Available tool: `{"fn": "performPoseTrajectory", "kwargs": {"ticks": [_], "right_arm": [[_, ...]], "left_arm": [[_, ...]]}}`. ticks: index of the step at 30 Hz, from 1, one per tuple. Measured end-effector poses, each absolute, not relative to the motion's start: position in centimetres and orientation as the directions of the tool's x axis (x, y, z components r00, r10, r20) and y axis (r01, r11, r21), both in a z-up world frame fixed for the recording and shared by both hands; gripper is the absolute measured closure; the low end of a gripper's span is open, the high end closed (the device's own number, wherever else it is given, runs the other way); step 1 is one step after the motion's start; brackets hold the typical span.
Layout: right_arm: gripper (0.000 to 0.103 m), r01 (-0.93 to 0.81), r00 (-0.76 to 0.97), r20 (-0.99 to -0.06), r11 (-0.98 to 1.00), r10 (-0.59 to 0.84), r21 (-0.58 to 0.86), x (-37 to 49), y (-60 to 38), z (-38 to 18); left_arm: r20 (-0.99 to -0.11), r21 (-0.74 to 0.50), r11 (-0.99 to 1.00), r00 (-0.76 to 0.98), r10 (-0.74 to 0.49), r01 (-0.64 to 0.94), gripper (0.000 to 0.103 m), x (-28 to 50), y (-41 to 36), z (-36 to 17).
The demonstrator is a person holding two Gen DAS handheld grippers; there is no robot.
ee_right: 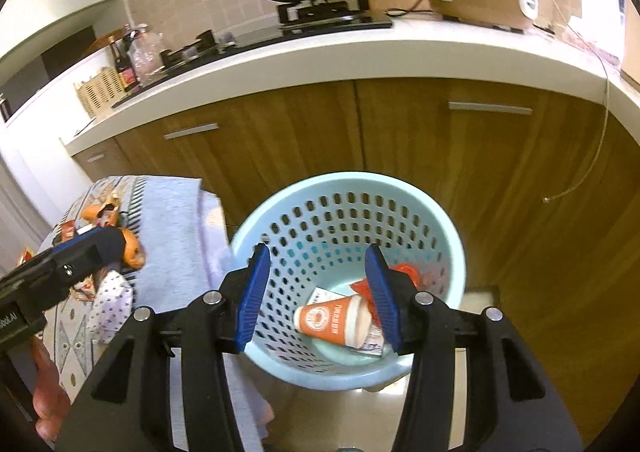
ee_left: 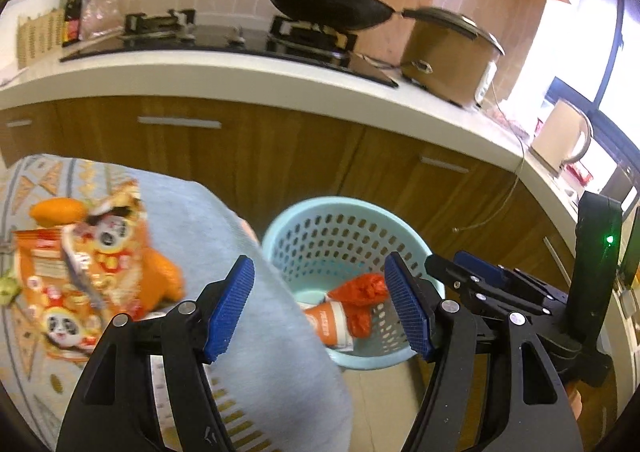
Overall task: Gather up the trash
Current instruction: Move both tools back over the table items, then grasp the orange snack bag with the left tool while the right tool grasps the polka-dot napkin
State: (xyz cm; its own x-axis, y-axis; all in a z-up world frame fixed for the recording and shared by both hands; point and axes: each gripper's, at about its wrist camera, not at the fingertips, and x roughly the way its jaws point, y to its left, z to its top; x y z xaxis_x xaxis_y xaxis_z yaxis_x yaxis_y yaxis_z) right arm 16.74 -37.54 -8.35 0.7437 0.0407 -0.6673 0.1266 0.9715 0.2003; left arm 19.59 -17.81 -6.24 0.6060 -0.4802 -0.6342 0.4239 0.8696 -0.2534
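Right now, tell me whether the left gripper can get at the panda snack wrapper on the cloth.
Probably yes. The left gripper is open and empty, and the panda snack wrapper lies on top of the cloth, left of the fingers, with nothing between them.

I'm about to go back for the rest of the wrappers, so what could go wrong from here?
1. The snack wrappers and orange peels lie overlapping on the cloth-covered table; a pinch by the open left gripper may snag the cloth or lift only part of the pile.
2. The blue basket stands on the floor beside the table edge, so a drop released early could miss it.
3. The right gripper hangs over the basket; the grippers could collide.
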Motion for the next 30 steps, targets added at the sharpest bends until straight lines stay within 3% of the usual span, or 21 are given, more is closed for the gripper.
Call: {"fn": "performPoseTrajectory", "kwargs": {"ticks": [18, 30], "right_arm": [[0.057, -0.141, 0.715, -0.667, 0.978, 0.209, 0.154, 15.8, -23.1, -7.6], [0.057, -0.228, 0.664, -0.705, 0.965, 0.250, 0.127, 16.8, -15.3, -10.5]], "left_arm": [[-0.586, -0.300, 0.933, 0.734, -0.343, 0.198, 0.037, 18.1, 0.0, -4.6], [-0.665, -0.366, 0.924, 0.662, -0.344, 0.113, 0.037, 19.9, 5.7, -9.8]]}}
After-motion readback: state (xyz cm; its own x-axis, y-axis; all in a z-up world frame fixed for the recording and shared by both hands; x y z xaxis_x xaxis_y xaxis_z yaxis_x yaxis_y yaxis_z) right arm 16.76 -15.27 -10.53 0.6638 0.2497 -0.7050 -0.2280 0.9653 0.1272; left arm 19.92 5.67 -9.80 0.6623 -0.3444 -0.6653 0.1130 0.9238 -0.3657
